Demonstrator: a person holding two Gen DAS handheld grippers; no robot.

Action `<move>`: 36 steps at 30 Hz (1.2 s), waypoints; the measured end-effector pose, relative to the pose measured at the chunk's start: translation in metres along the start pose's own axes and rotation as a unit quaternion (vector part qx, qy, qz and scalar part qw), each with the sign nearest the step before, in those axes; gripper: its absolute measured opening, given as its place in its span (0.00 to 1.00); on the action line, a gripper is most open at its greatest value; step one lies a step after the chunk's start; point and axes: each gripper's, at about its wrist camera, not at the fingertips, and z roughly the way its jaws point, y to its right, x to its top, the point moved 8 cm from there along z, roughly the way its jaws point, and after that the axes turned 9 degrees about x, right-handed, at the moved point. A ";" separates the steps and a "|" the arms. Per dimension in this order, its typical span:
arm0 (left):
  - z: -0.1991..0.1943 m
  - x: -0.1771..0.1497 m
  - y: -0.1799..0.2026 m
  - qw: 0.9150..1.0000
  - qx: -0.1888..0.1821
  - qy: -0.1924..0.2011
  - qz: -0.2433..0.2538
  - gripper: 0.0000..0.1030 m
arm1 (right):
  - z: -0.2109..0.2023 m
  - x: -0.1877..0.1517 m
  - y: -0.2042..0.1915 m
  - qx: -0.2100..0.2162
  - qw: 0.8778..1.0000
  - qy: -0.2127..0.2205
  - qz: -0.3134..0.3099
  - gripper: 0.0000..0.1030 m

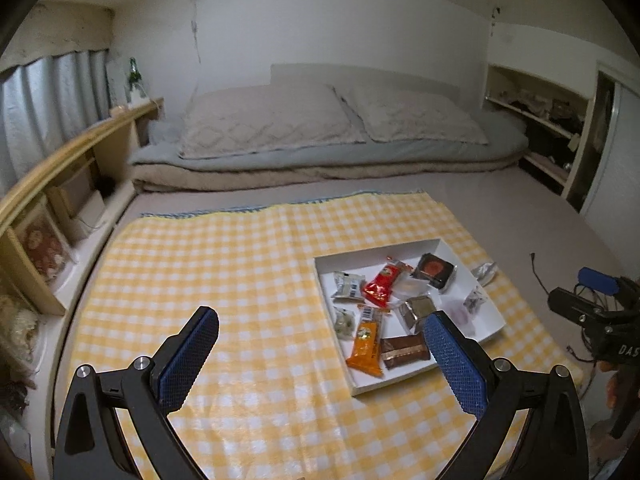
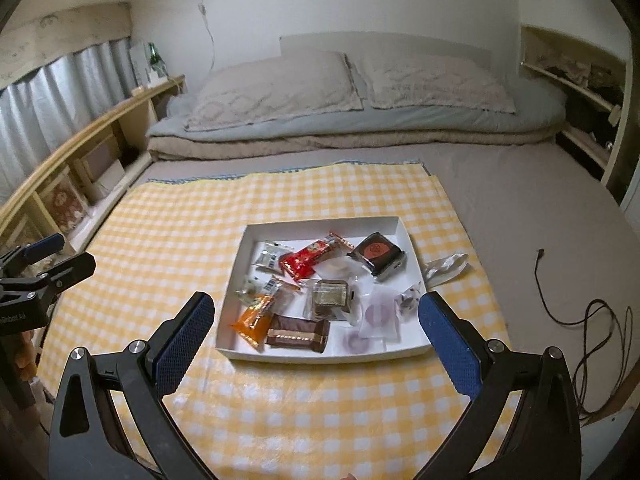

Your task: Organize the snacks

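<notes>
Both grippers hang over the yellow-and-white checked cloth (image 2: pixel 168 216) with nothing in them, the left gripper (image 1: pixel 320 344) and right gripper (image 2: pixel 316 328) each with blue-padded fingers spread wide apart. Just past them the shallow white cardboard tray (image 2: pixel 320 222) sits on the cloth holding the wrapped snacks, like an orange packet (image 2: pixel 253 320), a brown bar (image 2: pixel 298 334) and a red pouch (image 2: pixel 306 260), while one crinkly silver wrapper (image 2: pixel 446 266) lies outside by the tray's right edge. Further back are two beige quilted pillows (image 2: pixel 276 88) on folded bedding.

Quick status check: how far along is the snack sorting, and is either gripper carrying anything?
Most snacks already lie in the white tray, though jumbled. Neither the left gripper nor the right gripper holds anything; both are open. One silvery wrapper lies outside the tray on the checked cloth.
</notes>
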 end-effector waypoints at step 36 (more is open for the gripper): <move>-0.050 -0.131 -0.015 0.997 0.054 0.060 -0.010 1.00 | -0.037 -0.086 -0.038 -0.055 0.990 0.109 -0.071 1.00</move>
